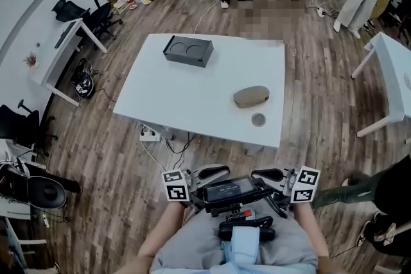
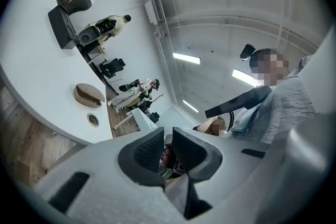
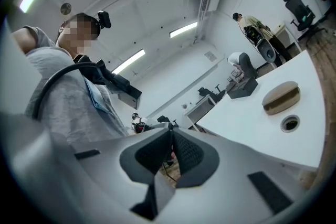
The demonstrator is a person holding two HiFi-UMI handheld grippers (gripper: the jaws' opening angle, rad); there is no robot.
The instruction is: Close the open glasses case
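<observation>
Holding left gripper (image 2: 168,132) low against the torso, jaws set a narrow slit apart, nothing between the pads; holding right gripper (image 3: 171,131) alongside at about the same height, jaws pressed together, nothing pinched; carrying a dark handheld device (image 1: 228,190) between the two grippers in the head view. Standing off from the white table (image 1: 192,102), both grippers well apart from it. Locating the tan glasses case (image 1: 252,97) flat on the right part of the table top, untouched, just beside a round grommet (image 1: 258,119) on its near side; noting a dark seam along the case's side, lid position not determinable. Locating a black box (image 1: 187,51) toward the far left, well apart from the case.
</observation>
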